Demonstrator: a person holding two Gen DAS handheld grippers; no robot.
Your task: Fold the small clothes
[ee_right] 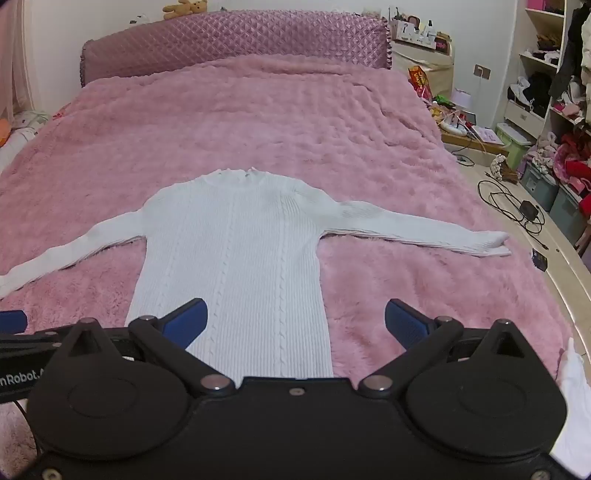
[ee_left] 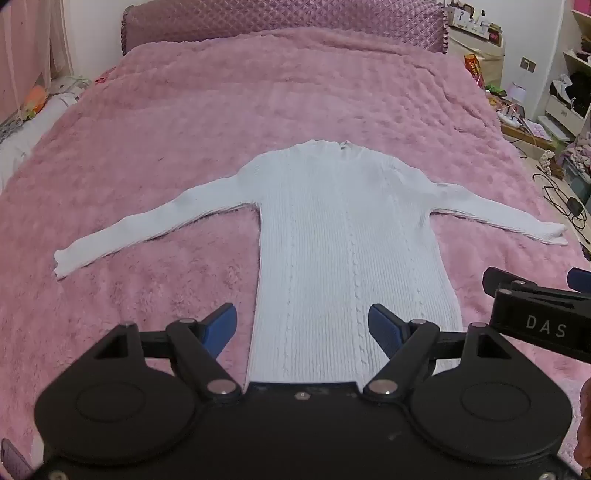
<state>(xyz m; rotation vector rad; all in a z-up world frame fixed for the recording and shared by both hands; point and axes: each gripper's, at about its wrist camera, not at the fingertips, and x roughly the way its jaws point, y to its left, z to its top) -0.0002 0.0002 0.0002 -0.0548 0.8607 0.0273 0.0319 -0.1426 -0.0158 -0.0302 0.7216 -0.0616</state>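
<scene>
Item: white cable-knit sweater (ee_left: 351,229), laid flat on the pink plush bedspread (ee_left: 184,129), collar toward the headboard (ee_left: 280,26), hem nearest us, both sleeves out to the sides.

L sleeve (ee_left: 122,229): lies straight, cuff well out from the body. We judge this the first fold; pinch near the cuff, both layers, lift low, lay it across the chest w/o dragging the body.

L gripper (ee_left: 303,328): fingers apart, holding nothing, hovers over the hem's left part.

R gripper (ee_right: 295,325): fingers apart too, nothing held, straddling the hem's right edge, just beside the L gripper.

R sleeve (ee_right: 424,232): straight, cuff near the bed's edge; same pinch applies, mirror fold.

Handling note: rib knit prob. stretches; plush pile may cling, so lift, don't slide.

Bedspread: fluffy, quilted, otherwise bare around the sweater.

Room, R side: nightstand (ee_right: 432,70) w/ clutter, cables (ee_right: 513,206) on the floor, shelves (ee_right: 546,74) of clothes and bins.
</scene>
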